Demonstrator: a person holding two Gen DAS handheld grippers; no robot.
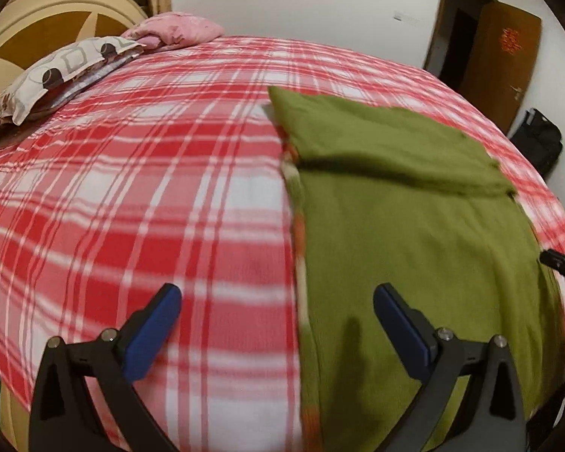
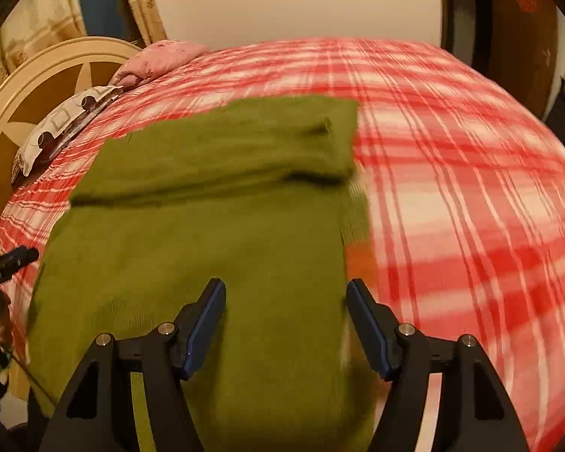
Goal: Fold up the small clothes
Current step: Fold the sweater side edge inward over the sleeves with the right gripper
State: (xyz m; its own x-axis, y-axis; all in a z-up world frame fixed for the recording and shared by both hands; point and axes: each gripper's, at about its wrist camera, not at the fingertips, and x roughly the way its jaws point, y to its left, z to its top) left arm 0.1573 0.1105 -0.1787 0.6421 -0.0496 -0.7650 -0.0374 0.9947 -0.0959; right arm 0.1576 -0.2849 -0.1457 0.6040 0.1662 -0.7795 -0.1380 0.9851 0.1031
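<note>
An olive-green knitted garment (image 1: 414,226) lies flat on the red-and-white plaid bedspread (image 1: 132,188), its far part folded over towards me; it also shows in the right wrist view (image 2: 207,245). An orange-and-white striped edge (image 1: 299,233) peeks out along its left side. My left gripper (image 1: 277,301) is open and empty, straddling the garment's left edge near the bed's front. My right gripper (image 2: 286,297) is open and empty, above the garment's right edge. The right gripper's tip (image 1: 561,263) shows at the far right of the left wrist view.
Patterned pillows (image 1: 56,71) and a pink pillow (image 1: 177,30) lie by the cream headboard (image 1: 37,19) at the far left. A wooden door (image 1: 501,60) and a black bag (image 1: 538,139) stand to the right. The left gripper's tip (image 2: 7,261) shows at left.
</note>
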